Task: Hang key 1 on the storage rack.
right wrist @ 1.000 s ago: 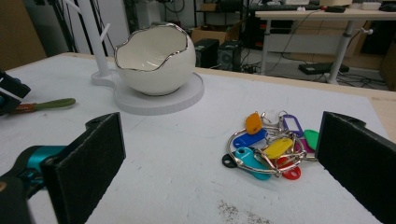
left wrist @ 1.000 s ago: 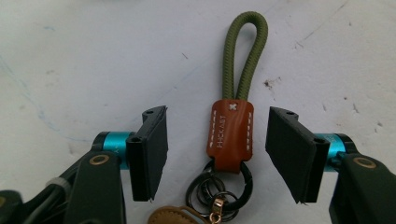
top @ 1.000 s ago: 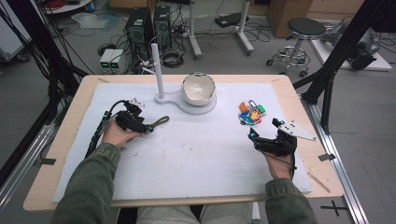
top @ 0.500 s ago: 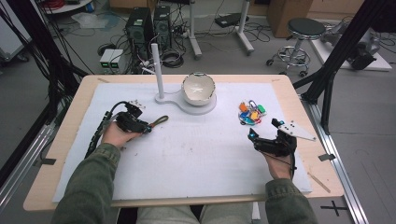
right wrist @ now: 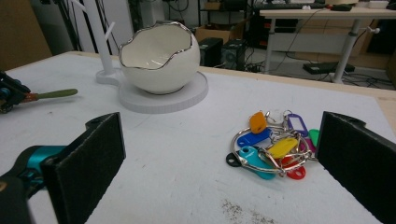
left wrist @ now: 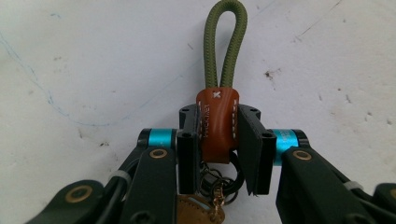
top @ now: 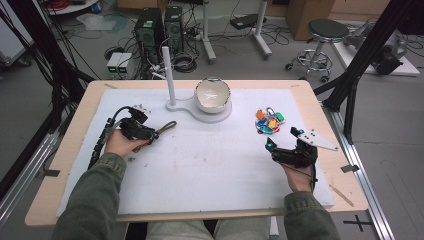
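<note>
We hold a gripper in each hand over the white mat [top: 210, 170] on the table. Our left gripper [left wrist: 219, 140] has just closed its jaws, and now they pinch the brown leather tab [left wrist: 217, 126] of a key strap. The green cord loop [left wrist: 223, 46] of the strap sticks out past the jaws and lies flat on the mat. Some dark rings [left wrist: 219, 179] hang from the tab, down between the jaws. From above, we see the left gripper [top: 150, 135] to the left of the egg-shaped bowl [top: 212, 95], with the cord loop [top: 167, 127] pointing toward the bowl. The white peg stand [top: 167, 75] is just left of the bowl. Our right gripper [top: 272, 147] is to the right of the bowl and nearer to us. Its jaws are wide open and hold nothing. The pile of bright key tags [right wrist: 273, 144] lies on the mat in front of the open jaws, not touching them. This pile [top: 267, 121] is right of the bowl
</note>
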`<state>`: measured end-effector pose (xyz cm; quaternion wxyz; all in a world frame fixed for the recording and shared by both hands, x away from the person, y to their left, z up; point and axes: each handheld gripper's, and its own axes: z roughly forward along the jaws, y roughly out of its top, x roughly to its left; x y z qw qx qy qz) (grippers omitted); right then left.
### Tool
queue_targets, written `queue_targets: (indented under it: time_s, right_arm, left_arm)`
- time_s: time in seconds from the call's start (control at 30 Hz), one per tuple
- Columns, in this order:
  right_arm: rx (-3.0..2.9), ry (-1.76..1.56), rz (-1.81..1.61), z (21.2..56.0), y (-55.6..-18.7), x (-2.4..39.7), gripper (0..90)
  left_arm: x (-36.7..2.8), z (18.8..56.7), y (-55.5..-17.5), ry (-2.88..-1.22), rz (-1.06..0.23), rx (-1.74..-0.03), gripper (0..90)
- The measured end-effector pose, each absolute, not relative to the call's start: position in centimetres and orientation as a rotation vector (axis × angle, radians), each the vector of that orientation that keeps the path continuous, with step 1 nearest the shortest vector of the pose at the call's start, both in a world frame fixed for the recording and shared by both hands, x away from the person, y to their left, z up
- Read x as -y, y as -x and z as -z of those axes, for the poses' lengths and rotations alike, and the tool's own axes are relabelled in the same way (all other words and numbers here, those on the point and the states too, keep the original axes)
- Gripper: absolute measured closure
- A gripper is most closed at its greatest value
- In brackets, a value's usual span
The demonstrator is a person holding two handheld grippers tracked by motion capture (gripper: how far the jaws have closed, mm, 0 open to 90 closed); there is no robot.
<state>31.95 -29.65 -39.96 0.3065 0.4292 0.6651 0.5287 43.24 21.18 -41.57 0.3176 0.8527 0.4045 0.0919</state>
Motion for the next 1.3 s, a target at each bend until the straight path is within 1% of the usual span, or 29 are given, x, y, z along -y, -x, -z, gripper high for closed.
queue_targets:
  time_s: [0.23,0.37,0.47,0.6,0.9,1.3]
  right_arm:
    - [-1.761,-1.138,-1.399,40.0,-31.9,29.5,0.8]
    - [-1.756,-1.143,-1.400,40.0,-31.9,29.5,0.7]
    - [-1.747,-1.143,-1.398,40.0,-31.9,29.6,0.7]
    - [-1.740,-1.149,-1.400,40.0,-31.9,29.7,0.7]
    - [-1.735,-1.153,-1.407,40.0,-31.9,29.8,0.7]
    - [-1.728,-1.165,-1.411,40.0,-31.8,29.9,0.7]
  left_arm:
    - [-22.4,40.3,-43.0,-2.204,-0.248,-1.102,71.2]
    - [-23.6,39.4,-43.2,-2.126,-0.195,-1.135,71.5]
    - [-23.8,38.2,-43.3,-2.144,-0.209,-1.132,71.5]
    - [-24.0,36.4,-43.6,-2.121,-0.212,-1.108,71.6]
    - [-24.0,33.4,-44.5,-2.128,-0.266,-1.089,71.6]
    - [-25.4,30.8,-46.2,-2.091,-0.321,-1.157,71.7]
